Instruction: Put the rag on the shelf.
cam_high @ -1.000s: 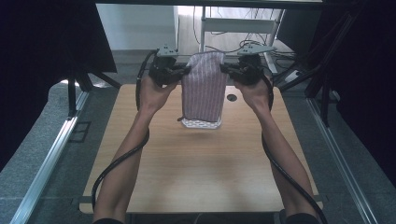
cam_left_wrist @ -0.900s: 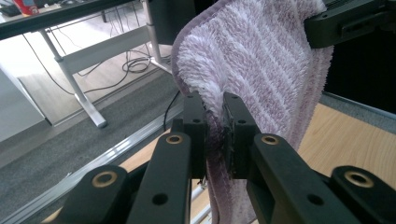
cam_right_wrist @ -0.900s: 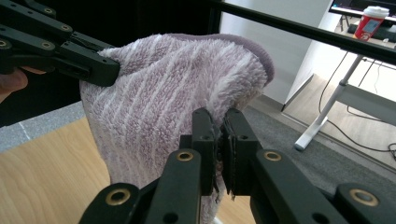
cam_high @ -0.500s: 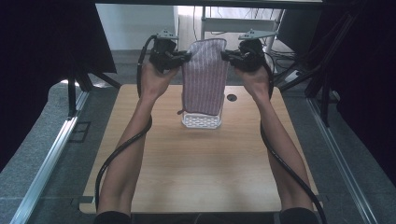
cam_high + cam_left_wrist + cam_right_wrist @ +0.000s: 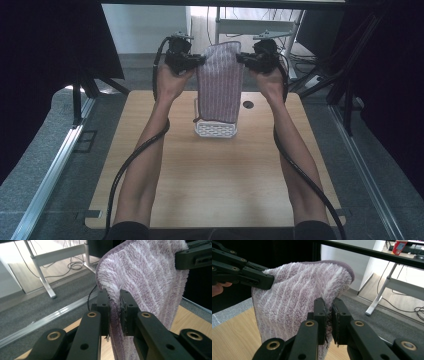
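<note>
A purple-and-white striped fluffy towel (image 5: 220,82) hangs stretched between both grippers, high above the far part of the table. My left gripper (image 5: 197,61) is shut on the towel's upper left edge (image 5: 114,305), seen close in the left gripper view. On the upper right edge (image 5: 329,315) my right gripper (image 5: 243,58) is shut. The towel (image 5: 294,300) droops down in front of a white perforated basket (image 5: 216,128) that stands on the wooden table (image 5: 215,190), its lower end touching or just over the basket's rim.
A small dark round hole (image 5: 248,104) lies in the tabletop right of the basket. Metal rails (image 5: 55,165) run along both sides of the table. Behind the table stand a white desk frame (image 5: 45,277) and floor cables (image 5: 75,265).
Both grippers have risen and moved away from me with the towel, lifting it higher, so more of the basket shows beneath its lower end.
</note>
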`<state>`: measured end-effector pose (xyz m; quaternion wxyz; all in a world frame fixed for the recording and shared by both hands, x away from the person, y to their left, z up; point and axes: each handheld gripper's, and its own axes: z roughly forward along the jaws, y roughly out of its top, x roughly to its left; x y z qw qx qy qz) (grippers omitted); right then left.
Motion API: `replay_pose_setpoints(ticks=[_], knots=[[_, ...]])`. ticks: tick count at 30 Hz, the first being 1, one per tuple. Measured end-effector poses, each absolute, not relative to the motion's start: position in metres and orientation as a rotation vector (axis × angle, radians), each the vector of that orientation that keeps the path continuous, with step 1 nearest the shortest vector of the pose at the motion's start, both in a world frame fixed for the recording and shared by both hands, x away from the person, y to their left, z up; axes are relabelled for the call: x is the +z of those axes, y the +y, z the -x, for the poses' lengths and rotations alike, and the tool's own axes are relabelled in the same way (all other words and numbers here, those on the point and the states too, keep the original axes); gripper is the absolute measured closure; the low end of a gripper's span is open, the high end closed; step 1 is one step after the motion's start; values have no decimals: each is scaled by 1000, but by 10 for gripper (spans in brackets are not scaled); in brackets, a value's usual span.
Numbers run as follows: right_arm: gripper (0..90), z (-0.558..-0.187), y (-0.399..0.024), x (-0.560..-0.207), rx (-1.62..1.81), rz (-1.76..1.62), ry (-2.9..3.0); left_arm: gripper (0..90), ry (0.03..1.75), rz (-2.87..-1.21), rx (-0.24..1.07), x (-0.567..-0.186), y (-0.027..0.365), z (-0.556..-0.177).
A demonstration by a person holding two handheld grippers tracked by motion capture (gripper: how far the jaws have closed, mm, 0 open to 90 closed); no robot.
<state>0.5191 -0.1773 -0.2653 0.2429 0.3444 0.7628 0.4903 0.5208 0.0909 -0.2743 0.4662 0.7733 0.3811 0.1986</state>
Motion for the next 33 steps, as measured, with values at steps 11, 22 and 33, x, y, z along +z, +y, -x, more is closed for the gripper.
replay_pose_setpoints(ticks=[11,22,33], knots=[[826,-536,-173,-283,1319,-1002,2106,788,998,-1899,462,-290,92,-537],[850,-550,-171,-306,1280,-1056,2132,787,1037,-1947,502,-312,84,-550],[846,-564,-166,-336,1189,-1105,2175,771,1090,-2021,516,-340,76,-563]])
